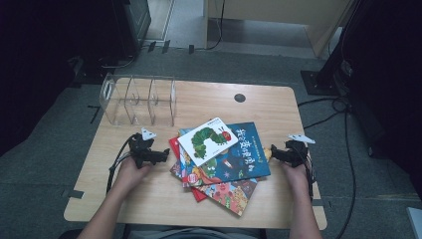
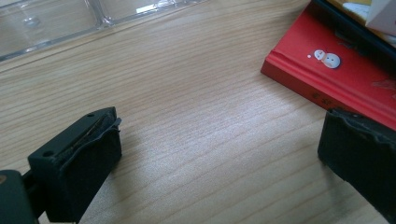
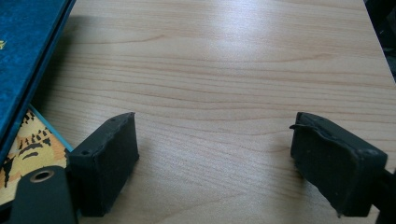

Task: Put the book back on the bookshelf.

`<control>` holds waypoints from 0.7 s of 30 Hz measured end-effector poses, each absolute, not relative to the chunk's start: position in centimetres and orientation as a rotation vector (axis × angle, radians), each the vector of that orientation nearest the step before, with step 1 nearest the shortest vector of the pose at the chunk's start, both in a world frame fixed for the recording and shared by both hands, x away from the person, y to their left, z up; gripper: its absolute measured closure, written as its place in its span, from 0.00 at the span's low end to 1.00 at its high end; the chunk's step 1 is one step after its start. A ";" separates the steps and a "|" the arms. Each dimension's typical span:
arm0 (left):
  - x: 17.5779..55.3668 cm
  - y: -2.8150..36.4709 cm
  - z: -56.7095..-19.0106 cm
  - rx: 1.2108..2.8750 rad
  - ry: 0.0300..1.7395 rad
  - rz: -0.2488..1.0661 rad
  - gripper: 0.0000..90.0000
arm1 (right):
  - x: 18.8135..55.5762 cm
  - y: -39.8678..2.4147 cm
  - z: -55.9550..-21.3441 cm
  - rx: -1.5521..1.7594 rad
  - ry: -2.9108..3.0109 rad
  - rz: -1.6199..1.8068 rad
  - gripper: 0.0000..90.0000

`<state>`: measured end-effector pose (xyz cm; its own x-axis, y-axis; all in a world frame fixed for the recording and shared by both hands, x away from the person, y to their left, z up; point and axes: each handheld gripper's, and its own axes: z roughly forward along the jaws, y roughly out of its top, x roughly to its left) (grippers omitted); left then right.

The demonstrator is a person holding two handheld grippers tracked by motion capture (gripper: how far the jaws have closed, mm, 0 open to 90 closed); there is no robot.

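Between wide-open left tongs [image 2: 219,154], bare table [image 2: 196,107] beside red book's [image 2: 345,79] edge.

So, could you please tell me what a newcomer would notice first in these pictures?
Probably the untidy pile of colourful picture books mid-table, topped by a white caterpillar book lying askew. Behind it, at the far left, stands a clear plastic divider rack. The left gripper and right gripper flank the pile, both open.
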<state>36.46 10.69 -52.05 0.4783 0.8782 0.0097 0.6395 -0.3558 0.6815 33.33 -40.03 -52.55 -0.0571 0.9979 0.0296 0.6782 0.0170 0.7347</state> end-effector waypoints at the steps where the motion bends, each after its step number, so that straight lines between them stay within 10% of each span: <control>1: 36.5 10.7 -52.1 2.112 1.250 0.504 0.00 | 33.3 -40.0 -52.5 1.710 1.788 0.813 0.16; 16: 36.5 10.7 -52.0 2.106 1.244 0.508 0.02 | 33.4 -40.1 -52.1 1.707 1.835 0.805 0.26; 21: 36.2 11.3 -51.3 2.106 1.216 0.497 0.37 | 33.3 -39.9 -51.4 1.701 1.843 0.830 0.32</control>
